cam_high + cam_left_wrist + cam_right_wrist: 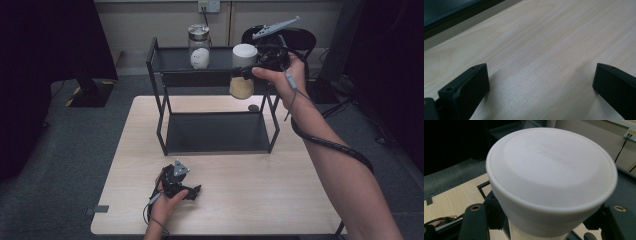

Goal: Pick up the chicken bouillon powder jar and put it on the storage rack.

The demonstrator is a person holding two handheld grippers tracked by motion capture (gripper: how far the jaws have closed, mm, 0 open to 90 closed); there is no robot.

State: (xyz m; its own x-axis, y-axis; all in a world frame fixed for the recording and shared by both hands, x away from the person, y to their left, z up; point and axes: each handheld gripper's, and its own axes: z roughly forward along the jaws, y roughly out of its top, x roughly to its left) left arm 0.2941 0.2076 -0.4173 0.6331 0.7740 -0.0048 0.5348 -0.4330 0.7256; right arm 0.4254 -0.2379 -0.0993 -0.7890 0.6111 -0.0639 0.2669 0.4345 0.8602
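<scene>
Right gripper (243, 71) pinching white-lidded jar (243, 70), lid hiding contents, left gripper (541, 82) spread

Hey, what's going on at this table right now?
A person works with two handheld grippers at a light wooden table. The right gripper is shut on a white-lidded jar of tan powder, held in the air at the top tier of a black metal two-tier shelf. A metal-lidded glass jar already stands on that tier. The left gripper rests on the tabletop, jaws open, holding nothing.
</scene>
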